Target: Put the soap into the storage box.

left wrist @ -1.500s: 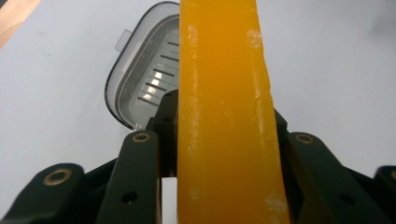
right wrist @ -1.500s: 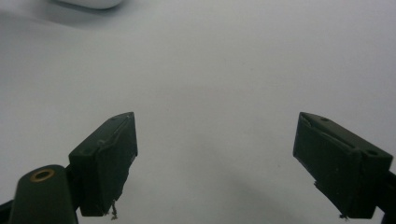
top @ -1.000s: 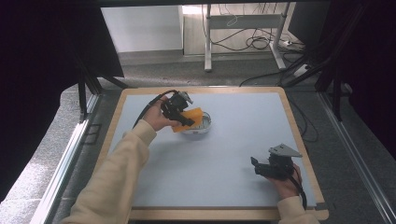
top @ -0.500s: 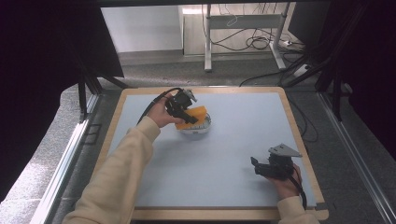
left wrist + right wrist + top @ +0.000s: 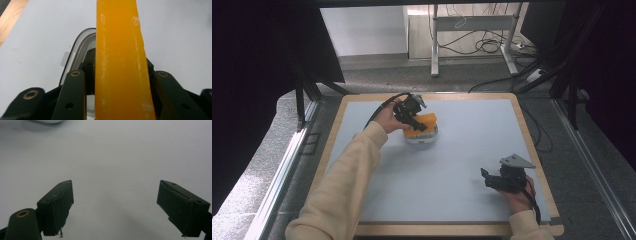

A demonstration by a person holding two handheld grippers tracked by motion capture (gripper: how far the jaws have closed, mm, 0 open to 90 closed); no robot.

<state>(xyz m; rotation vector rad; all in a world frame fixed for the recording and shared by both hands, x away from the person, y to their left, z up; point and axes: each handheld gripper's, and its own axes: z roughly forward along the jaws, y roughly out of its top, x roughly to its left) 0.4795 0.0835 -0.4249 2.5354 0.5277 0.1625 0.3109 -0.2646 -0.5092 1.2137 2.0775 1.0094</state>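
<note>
left gripper: jaws clamped on one orange sponge, held edge-on between the black pads, directly over one white container with a dark-rimmed opening; whether sponge and container touch cannot be told. the container stands on the pale blue mat, left of centre and toward the far edge. right gripper: jaws spread wide apart, nothing between them, near the mat's right front corner, well apart from the container. count: two grippers, one sponge, one container, one mat.

Pale blue table, white container on it
</note>
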